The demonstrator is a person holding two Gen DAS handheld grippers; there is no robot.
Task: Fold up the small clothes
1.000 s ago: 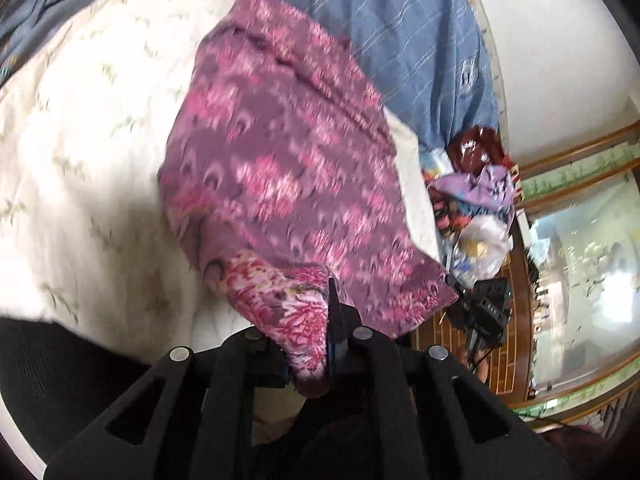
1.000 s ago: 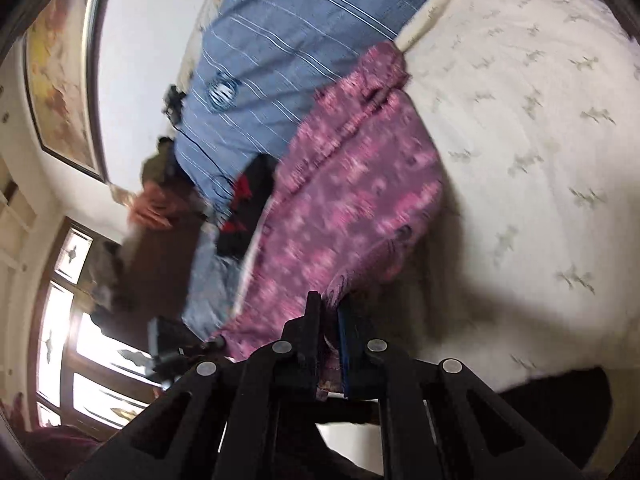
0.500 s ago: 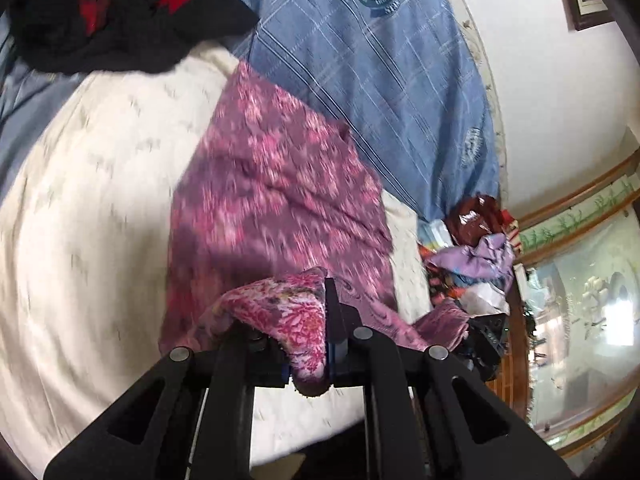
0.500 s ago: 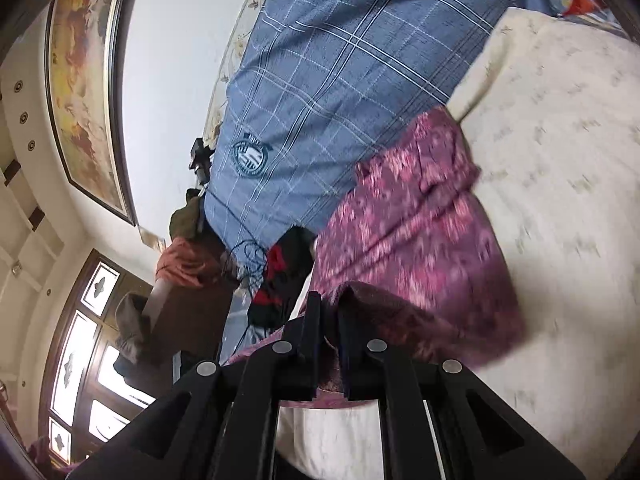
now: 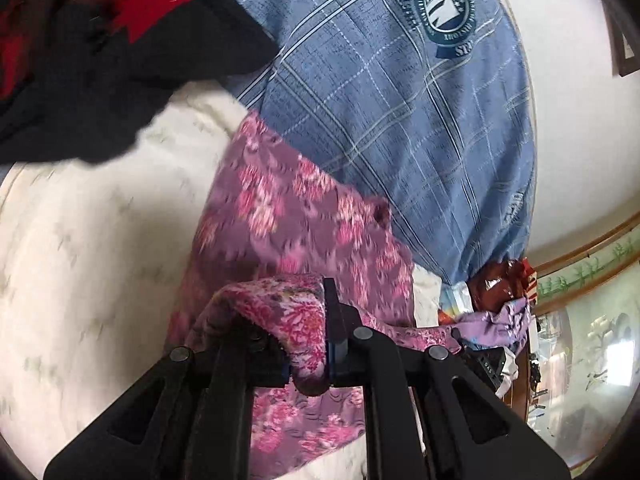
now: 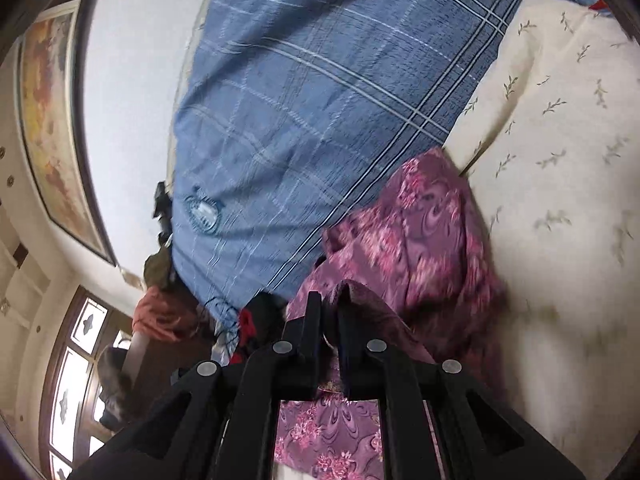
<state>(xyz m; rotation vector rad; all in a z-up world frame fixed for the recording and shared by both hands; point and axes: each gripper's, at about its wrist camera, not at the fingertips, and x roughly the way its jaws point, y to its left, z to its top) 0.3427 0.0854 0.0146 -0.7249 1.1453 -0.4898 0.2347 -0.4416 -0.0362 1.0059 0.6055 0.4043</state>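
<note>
Both hand-held grippers, left (image 5: 306,344) and right (image 6: 329,320), are clenched on corners of the purple floral garment (image 5: 288,216), whose length stretches ahead toward the blue plaid cover (image 5: 400,120).

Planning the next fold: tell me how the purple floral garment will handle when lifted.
Probably floppy: the purple floral garment drapes limply over the left gripper. Likely light, since it hangs from the right gripper by a pinched edge.

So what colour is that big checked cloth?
Blue plaid cloth with pale lines; left wrist view shows it best.
</note>
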